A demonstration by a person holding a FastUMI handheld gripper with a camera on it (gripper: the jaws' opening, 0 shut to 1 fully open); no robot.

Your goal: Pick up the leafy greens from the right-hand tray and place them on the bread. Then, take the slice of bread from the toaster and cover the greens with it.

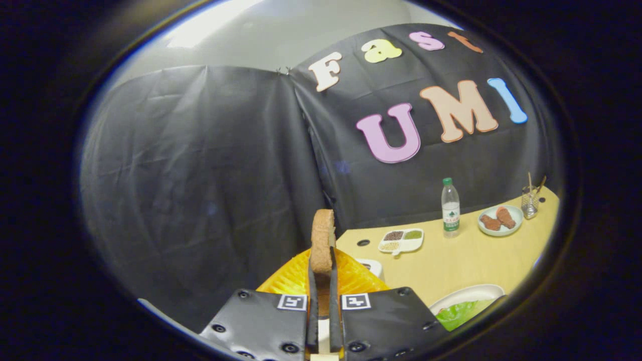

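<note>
A brown slice of bread [322,240] stands upright on edge between my fingers, held above the table. My gripper [321,273] is shut on it, both fingers pressing its flat sides. Behind and below the bread lies a yellow-orange ribbed tray [288,281]. To the right of my fingers, a white plate [471,292] holds a green leafy sheet [459,313], partly cut off from sight. A small white object [372,265] peeks out just right of the orange tray; I cannot tell what it is.
On the tan table [451,260] stand a white divided dish of seeds [401,240], a water bottle with a green cap [450,207], a pale plate with brown food pieces [499,219] and a glass with sticks [529,200]. Black cloth walls the back.
</note>
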